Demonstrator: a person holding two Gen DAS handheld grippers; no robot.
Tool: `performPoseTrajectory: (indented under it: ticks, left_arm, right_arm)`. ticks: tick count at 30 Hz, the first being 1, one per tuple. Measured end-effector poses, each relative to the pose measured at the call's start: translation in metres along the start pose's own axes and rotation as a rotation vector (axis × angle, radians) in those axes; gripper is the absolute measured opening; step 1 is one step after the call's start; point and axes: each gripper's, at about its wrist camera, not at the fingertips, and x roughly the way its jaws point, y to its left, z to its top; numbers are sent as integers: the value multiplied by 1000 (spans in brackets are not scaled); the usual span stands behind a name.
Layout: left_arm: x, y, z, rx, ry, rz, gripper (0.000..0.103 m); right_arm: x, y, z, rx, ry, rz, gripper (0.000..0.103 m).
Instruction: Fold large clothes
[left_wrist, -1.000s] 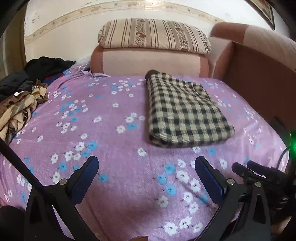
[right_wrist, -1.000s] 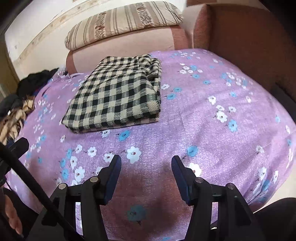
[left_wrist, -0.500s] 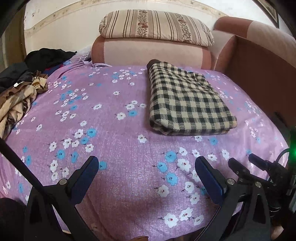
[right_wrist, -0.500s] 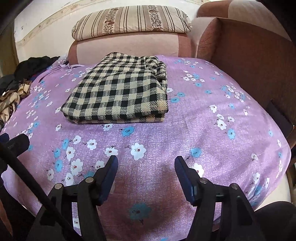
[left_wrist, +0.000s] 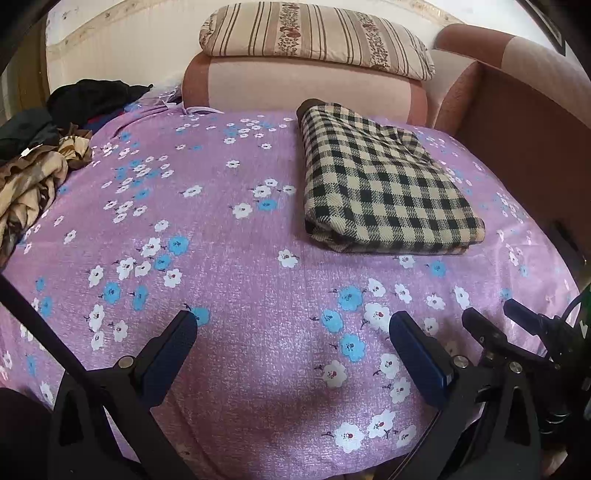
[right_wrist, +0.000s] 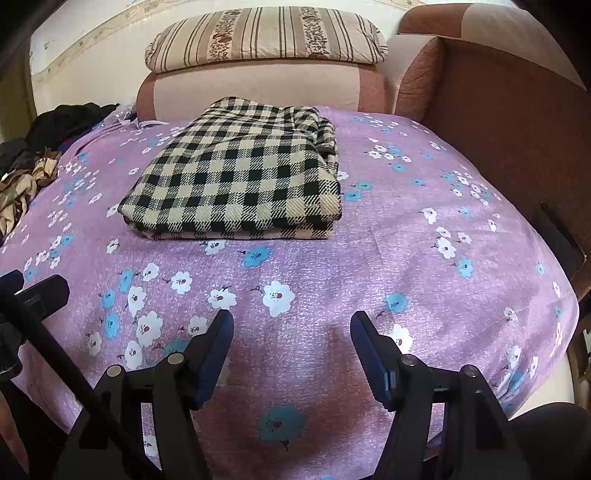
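Note:
A beige-and-black checked garment (left_wrist: 384, 192) (right_wrist: 240, 184) lies folded into a flat rectangle on the purple flowered bedsheet (left_wrist: 221, 258) (right_wrist: 388, 240). My left gripper (left_wrist: 291, 321) hovers over the sheet in front of it and to its left, open, with nothing between its blue pads. My right gripper (right_wrist: 291, 315) hangs over the near part of the sheet in front of the garment, open and apart from the cloth. Neither gripper touches the garment.
A heap of brown and black clothes (left_wrist: 33, 177) (right_wrist: 18, 184) sits at the bed's left edge. A striped pillow (left_wrist: 314, 37) (right_wrist: 266, 37) rests on the pink headboard behind. A brown upholstered side (left_wrist: 535, 140) (right_wrist: 509, 122) walls the right.
The right wrist view has rolled level and its jaws have spread a little wider. Both grippers stay over the near part of the sheet. The folded garment has not moved.

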Motion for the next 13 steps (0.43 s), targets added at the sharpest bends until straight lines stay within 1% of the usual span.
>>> performPoseTrajectory:
  ticks: [7, 13]
  left_arm:
    - [0, 0, -1, -3, -5, -12, 103]
    - [3, 1, -4, 15, -8, 26, 103]
  right_arm:
    - [2, 1, -1, -13, 3, -5, 71]
    - [8, 1, -2, -22, 23, -20, 73]
